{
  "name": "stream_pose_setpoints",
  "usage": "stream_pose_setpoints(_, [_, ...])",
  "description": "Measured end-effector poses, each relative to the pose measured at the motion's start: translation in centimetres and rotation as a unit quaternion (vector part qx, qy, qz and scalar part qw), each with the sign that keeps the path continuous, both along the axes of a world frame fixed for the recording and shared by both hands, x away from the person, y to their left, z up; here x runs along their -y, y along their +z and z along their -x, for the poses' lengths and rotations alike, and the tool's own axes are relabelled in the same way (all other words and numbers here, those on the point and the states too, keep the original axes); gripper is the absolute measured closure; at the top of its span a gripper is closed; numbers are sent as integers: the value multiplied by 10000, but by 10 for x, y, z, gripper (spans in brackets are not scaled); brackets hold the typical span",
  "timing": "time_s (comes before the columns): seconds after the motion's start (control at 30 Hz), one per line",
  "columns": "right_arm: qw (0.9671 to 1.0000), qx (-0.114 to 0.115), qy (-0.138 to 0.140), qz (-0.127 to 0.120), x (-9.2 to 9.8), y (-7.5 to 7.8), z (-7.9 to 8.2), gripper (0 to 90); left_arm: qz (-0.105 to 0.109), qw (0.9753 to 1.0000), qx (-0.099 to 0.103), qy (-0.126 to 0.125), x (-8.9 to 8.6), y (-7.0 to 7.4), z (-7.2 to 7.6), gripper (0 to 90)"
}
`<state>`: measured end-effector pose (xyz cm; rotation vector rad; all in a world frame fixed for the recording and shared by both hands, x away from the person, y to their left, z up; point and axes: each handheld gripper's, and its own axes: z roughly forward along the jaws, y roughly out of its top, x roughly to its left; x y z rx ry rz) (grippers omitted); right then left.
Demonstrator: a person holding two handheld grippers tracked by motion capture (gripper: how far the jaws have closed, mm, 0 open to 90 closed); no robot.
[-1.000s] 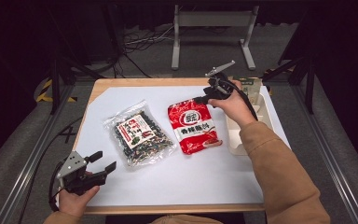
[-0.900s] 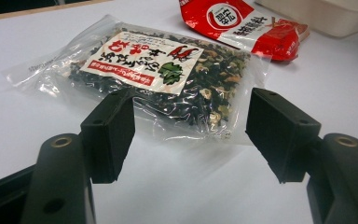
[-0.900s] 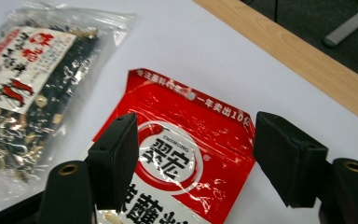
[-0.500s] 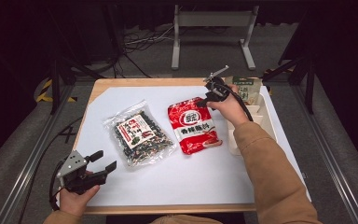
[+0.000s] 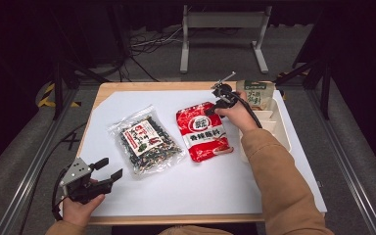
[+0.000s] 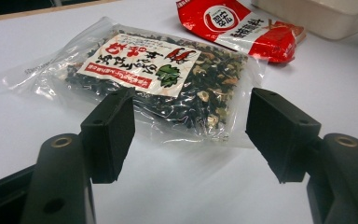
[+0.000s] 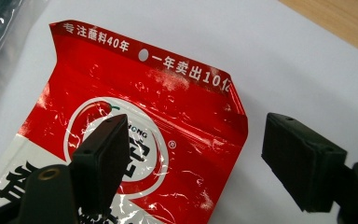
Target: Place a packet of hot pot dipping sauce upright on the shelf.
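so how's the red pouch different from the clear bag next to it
The red pouch is opaque and glossy; the clear bag lets its dark dried contents show through. The pouch has a hang hole in its top strip; the bag carries a white label with red print. The pouch lies under the open right claw, the bag ahead of the open left claw. Both lie flat on the white table, apart from each other.

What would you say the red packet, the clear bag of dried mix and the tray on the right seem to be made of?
The red packet looks like glossy plastic film: it creases and shows white glints. The clear bag seems to be thin transparent plastic with a printed label; its dark contents show through and the film wrinkles. The tray looks like matte, off-white rigid plastic or pulp; which one is hard to tell.
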<state>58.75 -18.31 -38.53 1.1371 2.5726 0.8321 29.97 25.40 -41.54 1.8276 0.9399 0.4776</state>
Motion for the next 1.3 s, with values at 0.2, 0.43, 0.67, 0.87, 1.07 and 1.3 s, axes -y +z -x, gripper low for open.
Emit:
stream_pose_setpoints(0.2, [9998,-209,-22,-57,1,-5,-4,212,18,10000,3,4,0,0,0,332])
stream_pose_setpoints(0.43, [9987,-457,-68,-194,2,-11,-7,167,22,10000,2,-1,0,0,0,331])
stream_pose_setpoints(0.67, [9981,-598,-24,-165,-2,-16,-7,160,9,10000,-6,-16,0,0,0,331])
stream_pose_setpoints(0.87, [9967,-757,-10,-291,-3,-20,-8,156,20,10000,16,-21,0,0,0,331])
stream_pose_setpoints(1.07, [9970,-704,-29,-313,-1,-14,-5,240,41,10000,-4,-22,0,0,0,331])
stream_pose_setpoints(1.3, [9969,-574,193,-501,8,2,4,439,-10,10000,-14,-46,2,0,-1,331])
